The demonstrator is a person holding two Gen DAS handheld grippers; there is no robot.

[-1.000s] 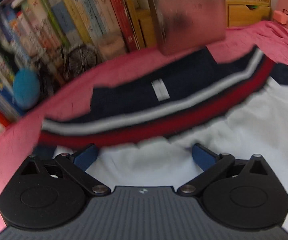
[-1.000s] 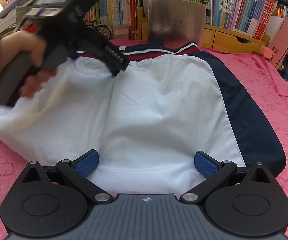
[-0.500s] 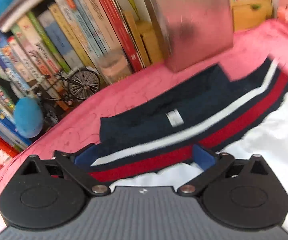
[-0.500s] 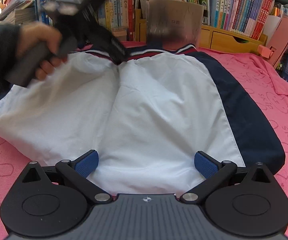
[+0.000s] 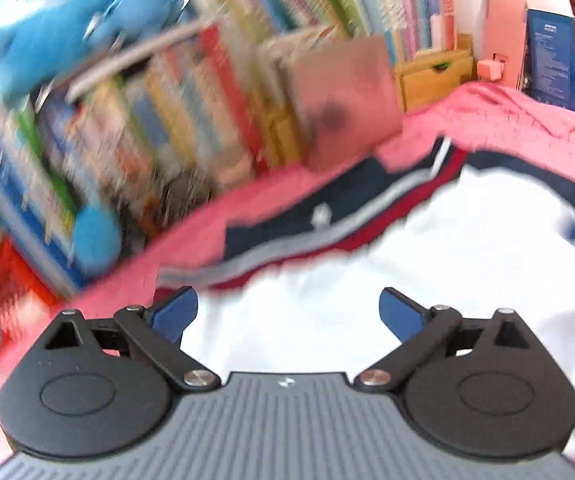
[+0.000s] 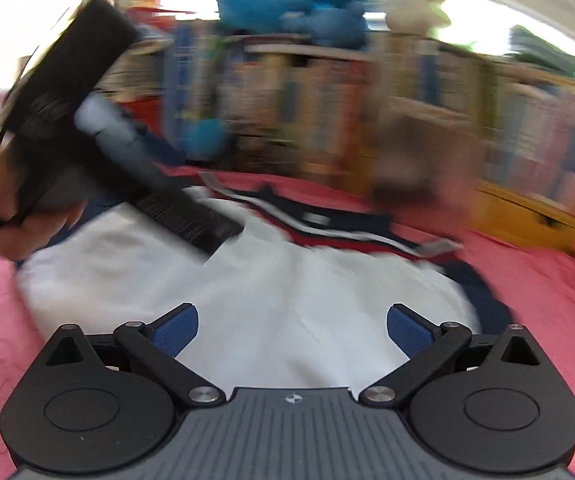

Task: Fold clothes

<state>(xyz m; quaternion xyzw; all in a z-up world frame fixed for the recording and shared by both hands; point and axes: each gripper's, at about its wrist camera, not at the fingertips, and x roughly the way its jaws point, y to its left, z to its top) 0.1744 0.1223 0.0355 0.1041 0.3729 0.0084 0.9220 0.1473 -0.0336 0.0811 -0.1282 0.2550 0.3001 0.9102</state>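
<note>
A white jacket (image 6: 287, 300) with navy sides and a navy, white and red striped collar (image 5: 327, 236) lies spread on a pink cloth (image 6: 535, 292). My left gripper (image 5: 289, 312) is open above the white fabric (image 5: 427, 248), just short of the collar, with nothing between its blue pads. My right gripper (image 6: 292, 330) is open over the jacket's near hem and is empty too. In the right wrist view a hand (image 6: 15, 208) holds the left gripper's body (image 6: 127, 168) over the jacket's far left part. Both views are motion-blurred.
A bookshelf (image 5: 175, 100) full of books runs along the far edge, with blue plush toys (image 5: 51, 32) on top. A brownish board (image 5: 343, 96) leans behind the collar. A wooden drawer box (image 5: 435, 76) and a blue carton (image 5: 559, 44) stand at the back right.
Both grippers have lifted and tilted up, so more of the shelf shows. The left one drew back from the collar to over the white fabric. Both stay open.
</note>
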